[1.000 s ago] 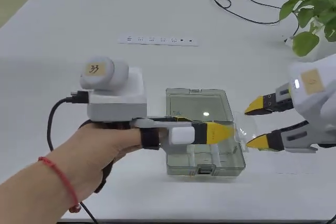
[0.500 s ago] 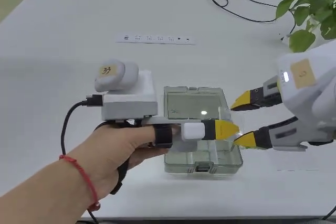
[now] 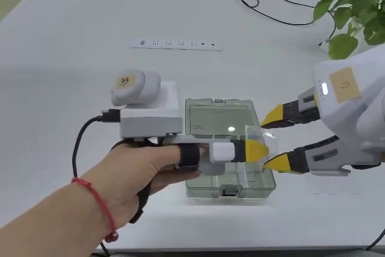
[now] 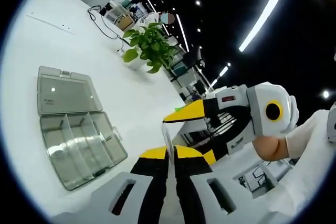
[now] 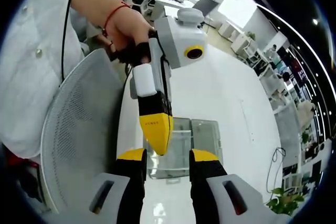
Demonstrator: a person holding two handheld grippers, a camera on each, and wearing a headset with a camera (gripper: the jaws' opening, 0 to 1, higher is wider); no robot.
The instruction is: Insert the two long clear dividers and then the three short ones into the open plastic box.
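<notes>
Closer than a second ago, the right gripper (image 3: pixel 269 141) has slid in toward the tip of the left gripper (image 3: pixel 257 150). Its yellow jaws are wide apart, one on each side of that tip. The left jaws are pinched tight on a thin clear plastic divider (image 4: pixel 166 137) that sticks up past them. The see-through plastic box (image 3: pixel 252 192), lid open, sits just below both pairs of jaws. It seems to hold other clear dividers (image 4: pixel 71 145) already.

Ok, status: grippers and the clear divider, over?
Left gripper shut on thin clear plastic divider over open clear plastic box. Right gripper open, jaws straddling divider. Nothing blocking box.
</notes>
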